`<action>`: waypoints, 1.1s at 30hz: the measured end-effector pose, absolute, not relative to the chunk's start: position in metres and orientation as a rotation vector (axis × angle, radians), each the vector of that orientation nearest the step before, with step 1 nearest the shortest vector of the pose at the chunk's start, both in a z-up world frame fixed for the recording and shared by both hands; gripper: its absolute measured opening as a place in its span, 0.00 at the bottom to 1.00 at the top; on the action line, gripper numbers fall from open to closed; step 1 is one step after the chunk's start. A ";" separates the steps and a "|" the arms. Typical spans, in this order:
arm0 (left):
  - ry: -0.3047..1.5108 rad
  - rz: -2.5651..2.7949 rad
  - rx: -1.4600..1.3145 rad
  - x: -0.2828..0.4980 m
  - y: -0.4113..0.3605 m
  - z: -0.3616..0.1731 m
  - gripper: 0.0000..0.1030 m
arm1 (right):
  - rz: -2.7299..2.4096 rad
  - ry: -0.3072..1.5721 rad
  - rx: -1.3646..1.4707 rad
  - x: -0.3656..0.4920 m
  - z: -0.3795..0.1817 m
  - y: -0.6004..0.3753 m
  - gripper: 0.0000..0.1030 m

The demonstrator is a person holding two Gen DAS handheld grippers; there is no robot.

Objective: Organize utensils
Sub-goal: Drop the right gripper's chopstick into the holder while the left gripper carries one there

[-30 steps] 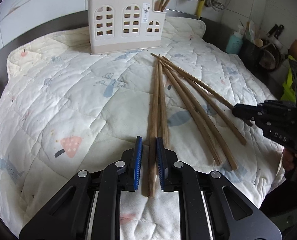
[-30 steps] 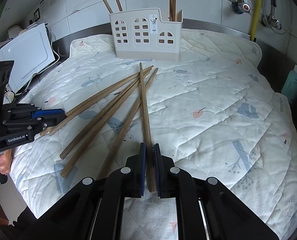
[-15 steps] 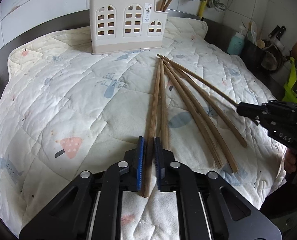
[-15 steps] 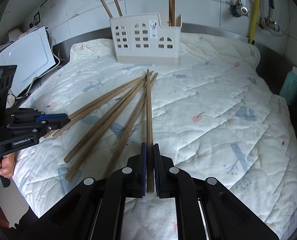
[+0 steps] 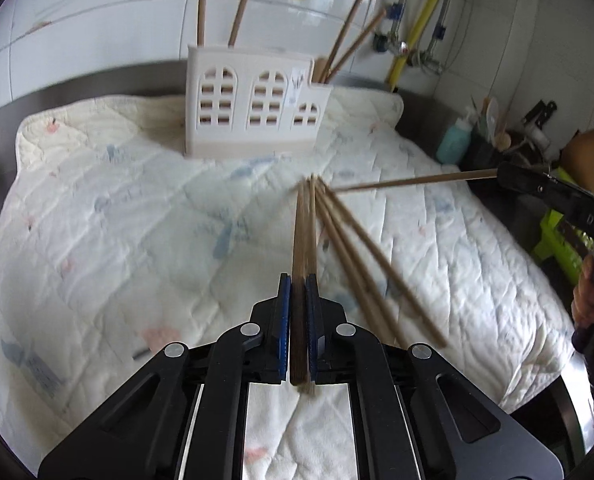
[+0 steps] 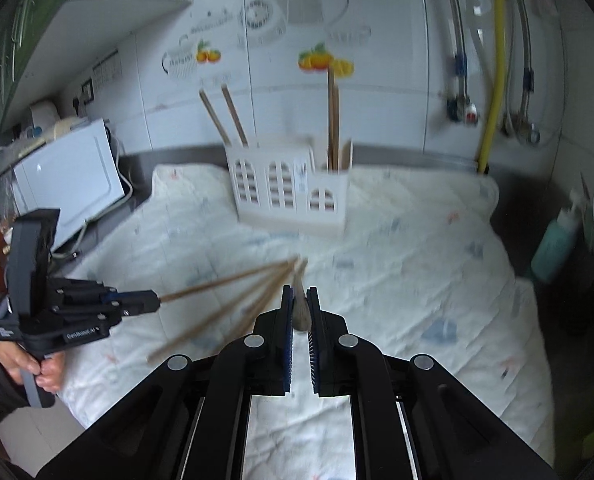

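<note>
**Two chopsticks pinched, holder straight ahead**

At lower centre of the left wrist view, the left gripper [image 5: 298, 280] pinches a long brown wooden chopstick [image 5: 301, 232] whose axis runs straight forward. Right of it, loose chopsticks [image 5: 361, 264] fan across the white quilted cloth [image 5: 97, 240]. In its own view the right gripper [image 6: 300, 300] clamps a second chopstick [image 6: 300, 312], seen end-on. Beyond, upper centre, stands the cream plastic utensil holder [image 5: 253, 112], other chopsticks upright in it. Both held sticks point towards it; neither gripper looks clearly nearer.
</note>
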State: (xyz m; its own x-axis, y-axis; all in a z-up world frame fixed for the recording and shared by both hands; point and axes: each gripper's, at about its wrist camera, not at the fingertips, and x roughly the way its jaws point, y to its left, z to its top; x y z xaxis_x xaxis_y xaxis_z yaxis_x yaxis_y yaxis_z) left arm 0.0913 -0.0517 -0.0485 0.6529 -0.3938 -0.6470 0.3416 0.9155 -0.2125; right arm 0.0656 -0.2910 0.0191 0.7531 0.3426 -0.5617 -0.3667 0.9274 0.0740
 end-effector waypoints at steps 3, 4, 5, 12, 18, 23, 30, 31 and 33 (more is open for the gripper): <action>0.712 -0.428 -0.077 0.095 -0.051 -0.032 0.05 | 0.396 0.572 -0.047 0.073 0.041 -0.290 0.06; 0.705 -0.428 -0.075 0.097 -0.051 -0.027 0.05 | 0.405 0.565 -0.042 0.077 0.049 -0.290 0.06; 0.695 -0.429 -0.074 0.100 -0.051 -0.022 0.05 | 0.409 0.559 -0.042 0.080 0.056 -0.290 0.06; 0.663 -0.443 -0.034 0.116 -0.057 0.008 0.05 | 0.446 0.492 -0.070 0.113 0.119 -0.282 0.06; 0.645 -0.452 -0.014 0.132 -0.063 0.023 0.05 | 0.470 0.424 -0.088 0.141 0.161 -0.265 0.06; 0.628 -0.458 0.007 0.145 -0.065 0.036 0.05 | 0.460 0.369 -0.121 0.171 0.183 -0.243 0.06; 0.612 -0.460 0.022 0.162 -0.067 0.049 0.05 | 0.395 0.332 -0.123 0.222 0.189 -0.227 0.06; 0.600 -0.460 0.026 0.164 -0.068 0.053 0.05 | 0.373 0.322 -0.123 0.230 0.188 -0.226 0.06; 0.586 -0.463 0.027 0.166 -0.068 0.059 0.05 | 0.366 0.325 -0.106 0.243 0.186 -0.226 0.06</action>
